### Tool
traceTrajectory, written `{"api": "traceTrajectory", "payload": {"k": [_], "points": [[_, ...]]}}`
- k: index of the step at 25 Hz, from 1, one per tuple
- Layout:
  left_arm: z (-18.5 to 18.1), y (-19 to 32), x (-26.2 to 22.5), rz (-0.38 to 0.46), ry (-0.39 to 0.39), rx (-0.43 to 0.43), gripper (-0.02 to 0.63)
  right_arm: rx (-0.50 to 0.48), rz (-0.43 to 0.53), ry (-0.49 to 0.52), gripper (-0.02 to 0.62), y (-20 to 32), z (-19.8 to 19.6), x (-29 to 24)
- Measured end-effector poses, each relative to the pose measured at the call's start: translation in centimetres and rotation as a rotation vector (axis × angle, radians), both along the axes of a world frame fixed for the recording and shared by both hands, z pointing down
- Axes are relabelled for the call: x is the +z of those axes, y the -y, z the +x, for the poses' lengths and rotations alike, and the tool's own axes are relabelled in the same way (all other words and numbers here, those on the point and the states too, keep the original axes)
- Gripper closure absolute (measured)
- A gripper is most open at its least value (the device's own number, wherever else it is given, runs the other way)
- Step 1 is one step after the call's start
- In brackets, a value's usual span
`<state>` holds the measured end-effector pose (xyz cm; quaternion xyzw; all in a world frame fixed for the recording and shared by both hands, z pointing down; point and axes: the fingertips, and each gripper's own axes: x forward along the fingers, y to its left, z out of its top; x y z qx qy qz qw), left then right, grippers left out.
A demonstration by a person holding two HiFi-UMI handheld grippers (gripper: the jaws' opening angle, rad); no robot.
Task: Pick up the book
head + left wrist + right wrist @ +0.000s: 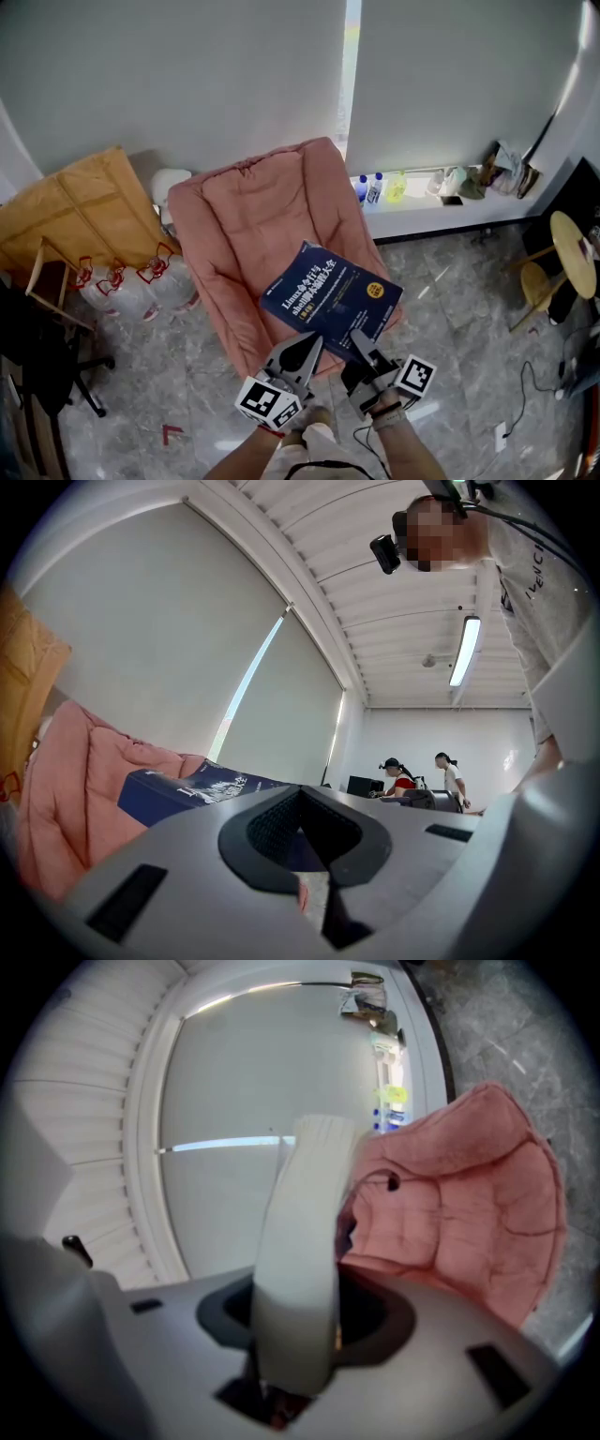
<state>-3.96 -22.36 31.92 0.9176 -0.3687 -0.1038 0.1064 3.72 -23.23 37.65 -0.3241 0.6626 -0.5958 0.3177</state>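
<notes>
A thick dark blue book (328, 295) hangs tilted above the pink padded chair (253, 216). My right gripper (359, 339) is shut on its near edge. In the right gripper view the book's white page edge (300, 1269) fills the gap of that gripper (300, 1335). My left gripper (312, 339) points at the book's lower left edge. In the left gripper view the book (178, 794) lies ahead to the left over the pink chair (66, 789). That gripper's (302, 855) jaws stand close together, with something dark blue in the narrow gap. Whether they press on the book is unclear.
Yellow-brown bags (84, 202) and white sacks with red handles (127, 286) stand left of the chair. A low white ledge (422, 211) with bottles (380, 187) runs along the back wall. A round wooden table (574, 251) is at the right. Two people (403, 780) stand far off.
</notes>
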Motion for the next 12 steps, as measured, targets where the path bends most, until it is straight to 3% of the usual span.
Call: {"api": "traceTrajectory", "payload": {"k": [12], "points": [[0.9, 0.1, -2.1, 0.027, -0.01, -0.001, 0.594, -0.014, 0.028, 0.009, 0.417, 0.1, 0.2, -2.3]]}}
